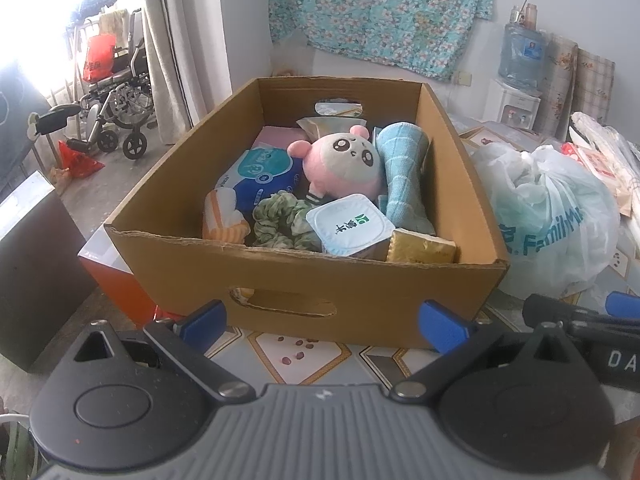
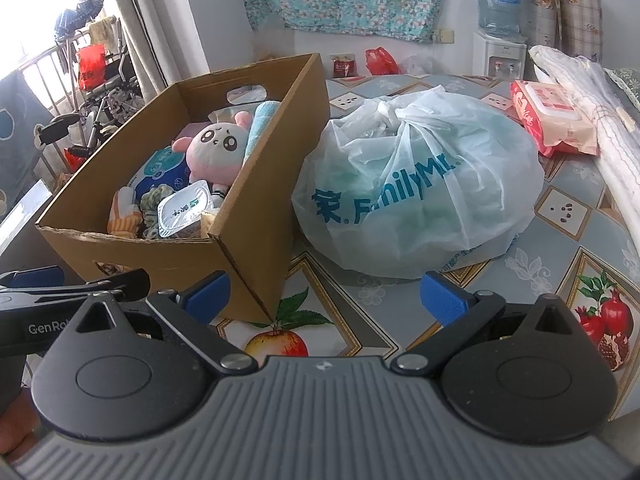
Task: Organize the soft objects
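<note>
Ahead of the left claw and the right claw, both spread wide and empty, the soft objects, including the pink plush, lay inside the cardboard box, fitting either sorting pending or packing complete.

One cardboard box stands on the table. It contains one pink plush toy, one rolled blue towel, one green scrunchie, one orange-striped mitten-shaped item, one blue-and-white wipes pack, one sealed white tub, one yellow sponge-like block, and one pink flat item. Beside the box lies one tied white plastic bag. Farther back lies one red-and-white wipes pack. One water dispenser carries one bottle. Two grippers are in view: left gripper and right gripper.
</note>
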### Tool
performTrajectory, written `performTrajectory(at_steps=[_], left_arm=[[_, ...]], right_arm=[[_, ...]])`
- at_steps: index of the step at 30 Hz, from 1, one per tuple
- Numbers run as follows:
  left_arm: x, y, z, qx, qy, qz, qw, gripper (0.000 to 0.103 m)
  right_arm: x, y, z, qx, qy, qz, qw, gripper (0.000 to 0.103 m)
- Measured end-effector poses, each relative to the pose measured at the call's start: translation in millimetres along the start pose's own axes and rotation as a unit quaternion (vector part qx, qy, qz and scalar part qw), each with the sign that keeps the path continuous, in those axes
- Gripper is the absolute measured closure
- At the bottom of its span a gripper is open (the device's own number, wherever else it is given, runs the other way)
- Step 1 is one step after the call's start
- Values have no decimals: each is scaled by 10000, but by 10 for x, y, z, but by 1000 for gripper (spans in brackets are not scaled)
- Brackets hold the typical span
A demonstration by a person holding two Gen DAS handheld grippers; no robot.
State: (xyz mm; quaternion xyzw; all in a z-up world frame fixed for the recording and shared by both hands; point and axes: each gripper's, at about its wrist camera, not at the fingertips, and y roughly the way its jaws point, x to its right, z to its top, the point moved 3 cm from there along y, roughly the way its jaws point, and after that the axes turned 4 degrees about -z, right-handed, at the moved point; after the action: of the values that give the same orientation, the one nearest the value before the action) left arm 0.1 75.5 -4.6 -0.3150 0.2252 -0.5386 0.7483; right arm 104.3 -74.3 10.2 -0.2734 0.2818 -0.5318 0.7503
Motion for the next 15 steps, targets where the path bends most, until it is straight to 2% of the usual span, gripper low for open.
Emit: performTrajectory(at_steps=[15], left_arm=[[2,5,-3,-16,-19,11,10000,0]], right_arm=[[-6,6,17,-5,-23,46,10000,1]])
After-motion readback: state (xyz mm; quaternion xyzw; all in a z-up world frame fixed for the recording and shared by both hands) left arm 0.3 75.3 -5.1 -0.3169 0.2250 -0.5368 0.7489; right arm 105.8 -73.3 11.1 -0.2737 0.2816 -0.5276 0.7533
